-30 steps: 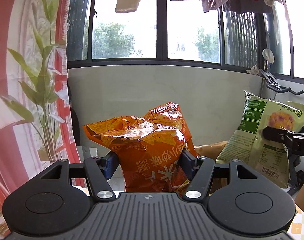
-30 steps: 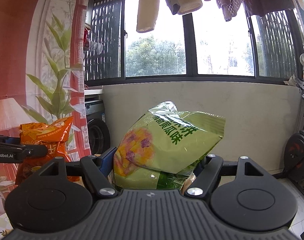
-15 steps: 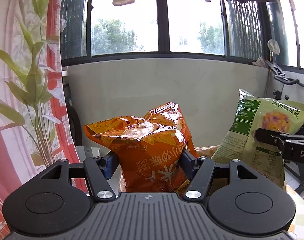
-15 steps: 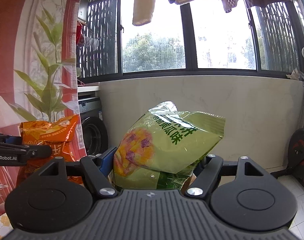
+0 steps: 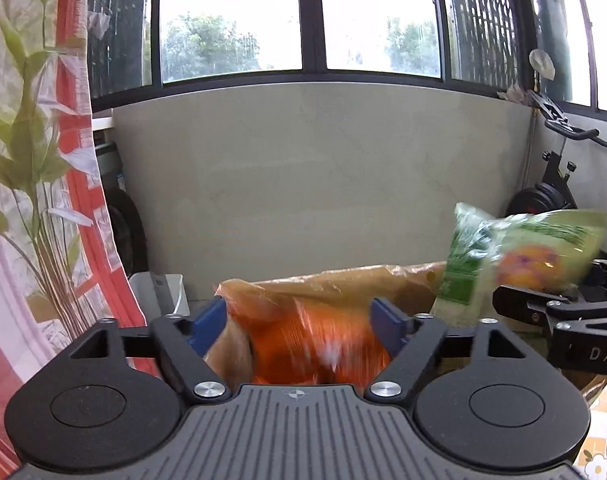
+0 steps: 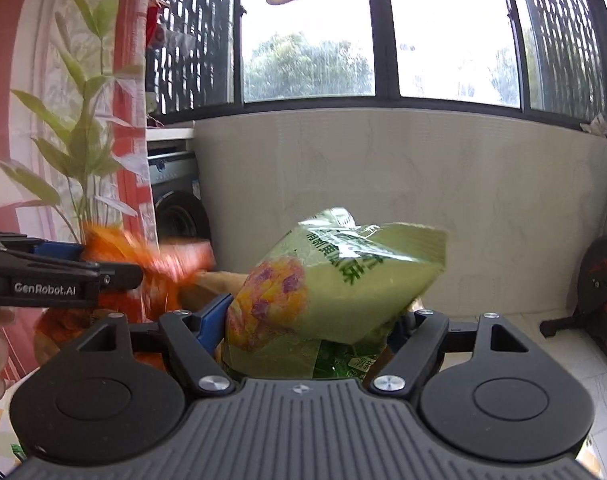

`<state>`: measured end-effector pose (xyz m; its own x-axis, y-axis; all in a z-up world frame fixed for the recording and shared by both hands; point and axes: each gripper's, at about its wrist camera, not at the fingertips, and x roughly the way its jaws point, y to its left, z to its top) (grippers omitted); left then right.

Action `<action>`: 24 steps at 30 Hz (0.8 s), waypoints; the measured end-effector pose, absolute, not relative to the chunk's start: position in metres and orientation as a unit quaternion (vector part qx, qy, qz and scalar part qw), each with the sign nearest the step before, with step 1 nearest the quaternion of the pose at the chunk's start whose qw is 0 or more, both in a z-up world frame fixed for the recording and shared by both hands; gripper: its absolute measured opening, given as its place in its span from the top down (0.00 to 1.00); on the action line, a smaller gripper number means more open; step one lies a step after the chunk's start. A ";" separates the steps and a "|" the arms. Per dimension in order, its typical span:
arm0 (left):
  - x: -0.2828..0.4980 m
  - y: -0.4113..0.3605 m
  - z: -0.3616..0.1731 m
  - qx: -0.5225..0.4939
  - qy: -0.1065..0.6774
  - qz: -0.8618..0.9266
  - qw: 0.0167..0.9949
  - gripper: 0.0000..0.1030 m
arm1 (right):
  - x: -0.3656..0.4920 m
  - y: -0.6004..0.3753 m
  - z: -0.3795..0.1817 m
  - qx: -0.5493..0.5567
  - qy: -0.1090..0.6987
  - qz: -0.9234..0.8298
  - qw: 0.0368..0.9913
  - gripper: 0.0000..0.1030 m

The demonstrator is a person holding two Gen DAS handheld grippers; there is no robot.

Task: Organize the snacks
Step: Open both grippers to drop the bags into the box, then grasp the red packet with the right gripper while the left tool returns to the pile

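Brown bag: a tan paper bag (image 5: 343,280) stands open-mouthed just ahead of both tools, its crinkled rim showing behind the orange packet.
Orange packet: the orange snack packet (image 5: 319,344) sits low between the left tool's blue pads (image 5: 207,324), blurred with motion and down inside the brown bag's mouth.
Left tool: the left tool (image 5: 299,324) has its jaws opening; the packet is between them, with a gap showing at the left pad, so it is let go.
Green packet: the green snack packet (image 6: 335,280) lies tilted across the right tool, above the bag's right side, its lower end dipping towards the bag.
Right tool: the right tool (image 6: 315,320) has its jaws opening too; the green packet is between the pads (image 6: 215,320), and whether they still press on it I cannot tell.
Edges: the bag's rim runs from the orange packet across to the green one (image 5: 515,256).
Room to move: the two tools are side by side, near each other over the bag; a pale wall (image 5: 323,176) is well beyond, a curtain (image 5: 43,200) close on the left, and an exercise bike (image 5: 559,184) at the right.
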<state>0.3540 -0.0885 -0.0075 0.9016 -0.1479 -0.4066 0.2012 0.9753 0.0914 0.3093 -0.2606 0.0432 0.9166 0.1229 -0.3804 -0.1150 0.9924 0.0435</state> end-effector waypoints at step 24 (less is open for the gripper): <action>0.272 -0.014 0.034 -0.041 0.183 -0.090 0.978 0.14 | 0.193 -0.271 0.073 0.056 0.135 0.089 0.985 0.00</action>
<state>0.2717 -0.0136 0.0338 0.9165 -0.1919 -0.3510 0.1616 0.9802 -0.1141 0.1933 -0.2709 0.0726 0.9478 0.1906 -0.2554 -0.1602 0.9778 0.1353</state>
